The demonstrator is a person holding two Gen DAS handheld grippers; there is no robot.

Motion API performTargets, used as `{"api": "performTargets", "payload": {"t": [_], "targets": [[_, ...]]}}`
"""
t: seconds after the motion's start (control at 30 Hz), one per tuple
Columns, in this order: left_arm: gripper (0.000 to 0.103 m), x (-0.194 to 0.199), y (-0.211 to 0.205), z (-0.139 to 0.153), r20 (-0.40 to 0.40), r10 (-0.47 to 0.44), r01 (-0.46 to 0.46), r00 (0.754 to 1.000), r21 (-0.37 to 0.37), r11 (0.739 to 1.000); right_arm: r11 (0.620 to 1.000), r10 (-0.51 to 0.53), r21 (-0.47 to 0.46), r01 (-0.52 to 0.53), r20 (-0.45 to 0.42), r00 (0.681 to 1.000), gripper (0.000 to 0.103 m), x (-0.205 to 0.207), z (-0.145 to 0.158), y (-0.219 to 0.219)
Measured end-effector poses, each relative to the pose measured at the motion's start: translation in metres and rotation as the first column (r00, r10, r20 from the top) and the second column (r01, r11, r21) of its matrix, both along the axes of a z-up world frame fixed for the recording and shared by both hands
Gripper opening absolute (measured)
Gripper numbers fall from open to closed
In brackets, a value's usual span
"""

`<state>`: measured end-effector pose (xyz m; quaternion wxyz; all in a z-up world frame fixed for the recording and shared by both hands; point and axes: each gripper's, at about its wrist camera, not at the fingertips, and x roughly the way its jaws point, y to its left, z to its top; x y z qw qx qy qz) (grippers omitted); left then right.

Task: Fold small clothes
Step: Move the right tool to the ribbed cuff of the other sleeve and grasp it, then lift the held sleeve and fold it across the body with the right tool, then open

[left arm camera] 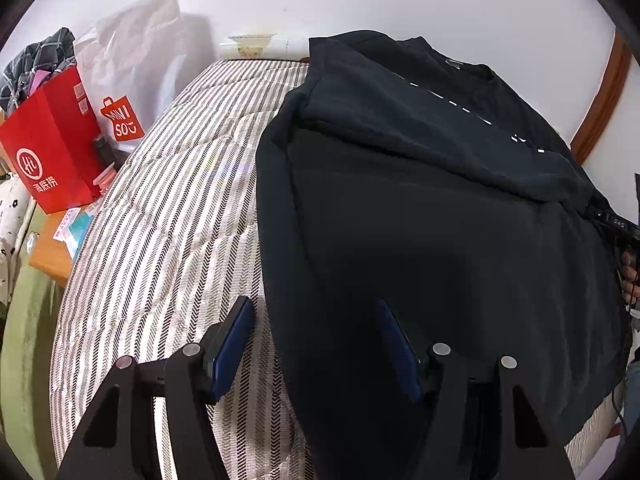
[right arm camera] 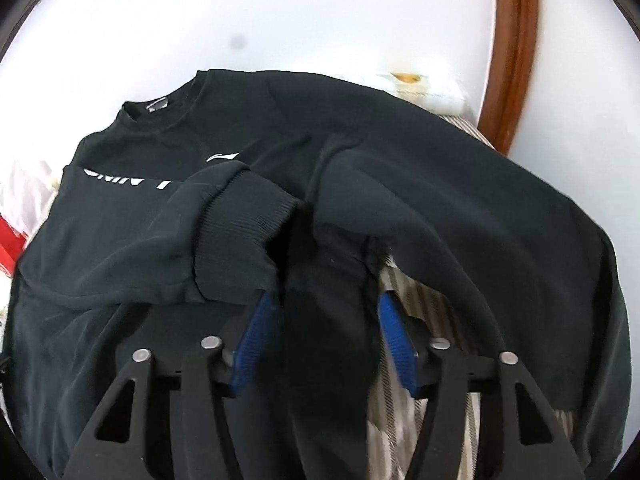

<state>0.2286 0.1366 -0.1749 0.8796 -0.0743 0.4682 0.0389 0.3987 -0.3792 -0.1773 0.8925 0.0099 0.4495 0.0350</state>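
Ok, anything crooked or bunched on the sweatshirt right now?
Yes. The sweatshirt lies on the striped bed cover, but one sleeve's ribbed cuff sits rumpled across the chest, half covering the white lettering. The other sleeve is bunched beside it, just ahead of the open right gripper.
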Motion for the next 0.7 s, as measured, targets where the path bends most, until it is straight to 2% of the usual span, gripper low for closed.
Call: {"api": "performTargets", "payload": {"t": [0.07, 0.13, 0.17, 0.2, 0.3, 0.37, 0.47, 0.53, 0.63, 0.67, 0.7], "targets": [[0.062, 0.001, -0.001, 0.001, -0.002, -0.003, 0.003, 1.000, -0.003, 1.000, 0.997, -0.001, -0.074, 0.000, -0.012, 1.000, 0.056, 0.008, -0.006, 0.011], [0.062, 0.001, 0.000, 0.001, -0.006, -0.003, 0.003, 1.000, 0.002, 1.000, 0.994, -0.007, -0.107, 0.005, -0.013, 1.000, 0.044, 0.015, -0.011, 0.015], [0.062, 0.001, 0.000, 0.001, -0.007, -0.001, 0.001, 1.000, 0.003, 1.000, 0.994, -0.015, -0.108, 0.014, -0.010, 1.000, 0.024, 0.017, -0.011, 0.015], [0.062, 0.002, 0.001, 0.000, -0.008, 0.000, 0.000, 1.000, 0.005, 1.000, 0.993, -0.034, -0.115, 0.032, -0.013, 0.999, 0.009, 0.020, -0.012, 0.013], [0.062, 0.001, 0.004, -0.001, -0.007, 0.004, -0.004, 1.000, 0.008, 1.000, 0.996, -0.076, -0.044, 0.076, 0.003, 0.997, 0.007, 0.020, -0.009, -0.005], [0.062, 0.002, 0.005, -0.001, -0.005, 0.005, -0.005, 1.000, 0.008, 1.000, 0.992, -0.120, -0.033, 0.121, 0.022, 0.993, 0.007, 0.016, -0.006, -0.020], [0.062, 0.002, 0.005, -0.001, -0.004, 0.005, -0.005, 1.000, 0.011, 1.000, 0.989, -0.134, 0.057, 0.133, 0.007, 0.991, 0.007, 0.013, -0.005, -0.038], [0.063, 0.002, 0.005, -0.001, -0.002, 0.005, -0.005, 1.000, 0.011, 1.000, 0.989, -0.133, 0.063, 0.132, 0.000, 0.991, 0.009, 0.011, -0.003, -0.038], [0.063, 0.001, 0.004, -0.001, 0.000, 0.003, -0.003, 1.000, 0.008, 1.000, 0.988, -0.148, 0.041, 0.147, 0.005, 0.989, 0.014, 0.007, 0.006, -0.030], [0.063, 0.001, 0.004, -0.001, 0.000, -0.001, 0.001, 1.000, 0.003, 1.000, 0.988, -0.145, 0.050, 0.144, 0.015, 0.989, 0.019, 0.006, 0.011, -0.026], [0.063, 0.000, 0.004, 0.000, 0.002, -0.005, 0.005, 1.000, -0.003, 1.000, 0.989, -0.134, 0.060, 0.133, 0.025, 0.991, 0.029, 0.004, 0.015, -0.021]]}}
